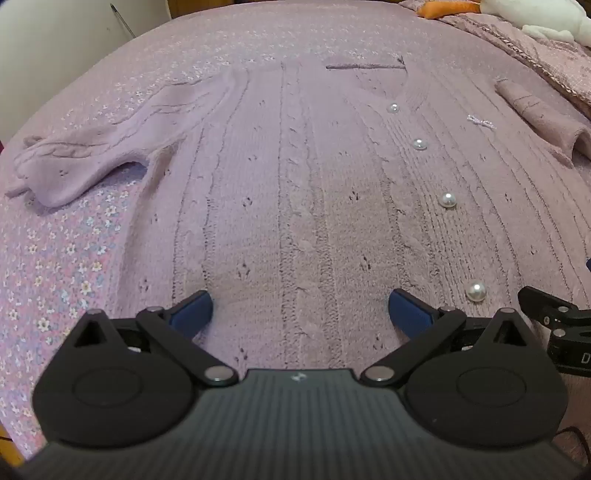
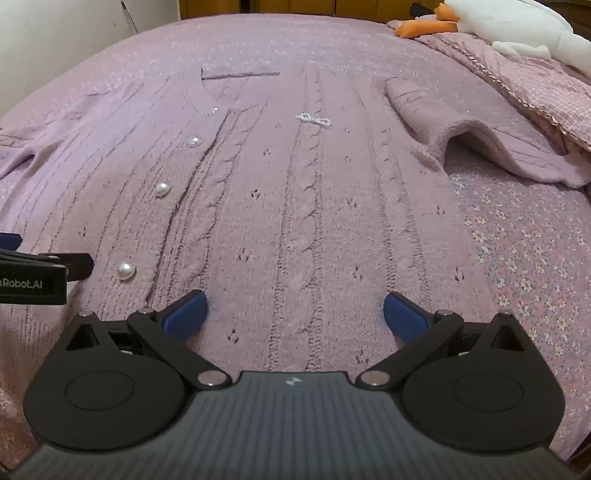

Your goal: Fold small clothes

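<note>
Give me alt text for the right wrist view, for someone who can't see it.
A lilac cable-knit cardigan with pearl buttons lies flat and unfolded on a floral bedspread. The right gripper hangs over its lower part, jaws wide open, holding nothing.

One lilac knitted cardigan (image 1: 295,177) lies spread on one bed (image 1: 55,266) with a flowered cover. It has two sleeves, one out to each side. Four pearl buttons show down its front in the left wrist view: (image 1: 393,108), (image 1: 420,144), (image 1: 448,200) and (image 1: 475,291) (the right wrist view catches only three clearly, the top one a mere glint). One small beaded bow (image 2: 313,119) sits on the chest. One white plush toy (image 2: 517,26) with orange parts lies at the far corner. Two claws: left claw (image 1: 300,314), right claw (image 2: 295,314).
</note>
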`<state>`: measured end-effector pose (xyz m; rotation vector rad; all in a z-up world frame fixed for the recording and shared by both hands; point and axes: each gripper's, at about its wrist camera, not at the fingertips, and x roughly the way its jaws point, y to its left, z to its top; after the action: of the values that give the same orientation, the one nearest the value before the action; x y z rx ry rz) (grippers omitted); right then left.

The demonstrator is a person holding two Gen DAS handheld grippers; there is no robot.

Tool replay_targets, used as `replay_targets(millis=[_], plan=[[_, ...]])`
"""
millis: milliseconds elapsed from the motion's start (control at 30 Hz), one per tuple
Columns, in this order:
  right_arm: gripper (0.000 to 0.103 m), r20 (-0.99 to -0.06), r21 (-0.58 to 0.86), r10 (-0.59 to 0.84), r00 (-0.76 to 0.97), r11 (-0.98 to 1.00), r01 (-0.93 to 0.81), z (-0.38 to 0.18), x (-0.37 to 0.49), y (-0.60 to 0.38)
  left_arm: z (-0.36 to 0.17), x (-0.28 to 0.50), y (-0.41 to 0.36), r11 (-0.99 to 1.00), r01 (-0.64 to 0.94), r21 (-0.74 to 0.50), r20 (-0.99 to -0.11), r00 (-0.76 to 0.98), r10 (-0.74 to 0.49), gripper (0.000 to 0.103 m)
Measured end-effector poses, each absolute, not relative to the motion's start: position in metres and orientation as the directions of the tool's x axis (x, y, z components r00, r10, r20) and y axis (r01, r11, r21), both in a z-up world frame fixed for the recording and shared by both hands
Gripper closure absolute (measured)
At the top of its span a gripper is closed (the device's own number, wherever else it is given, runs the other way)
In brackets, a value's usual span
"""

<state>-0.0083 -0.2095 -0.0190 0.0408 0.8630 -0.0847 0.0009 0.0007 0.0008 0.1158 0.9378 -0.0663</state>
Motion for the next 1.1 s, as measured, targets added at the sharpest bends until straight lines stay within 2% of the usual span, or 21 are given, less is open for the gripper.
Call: replay_targets(millis=[33,167,467,1100], plan=[[0.000,-0.786,-0.024,-0.071,0.614,0.996,0.084,-0.023,-0.001,-0.206,0.001,0.001,0.001,0.992,0.105,0.067,-0.809,0.588,-0.008,0.000],[0.000,-0.791,-0.023,-0.066,0.608,0.997,0.078,-0.026,0.003,-0.207,-0.001,-0.004,-0.001,0.992,0.103,0.076,-0.792,0.611,-0.003,0.000],[0.000,-0.758,-0.037,-0.073,0.648,0.997,0.069,-0.029,-0.007,-0.212,-0.003,0.003,-0.001,0.989,0.121,0.079,-0.816,0.578,-0.006,0.000],[0.000,-0.767,-0.048,-0.077,0.637,0.997,0.062,-0.021,-0.002,-0.202,-0.006,0.000,0.000,0.989,0.125,0.077,-0.812,0.583,-0.011,0.000]])
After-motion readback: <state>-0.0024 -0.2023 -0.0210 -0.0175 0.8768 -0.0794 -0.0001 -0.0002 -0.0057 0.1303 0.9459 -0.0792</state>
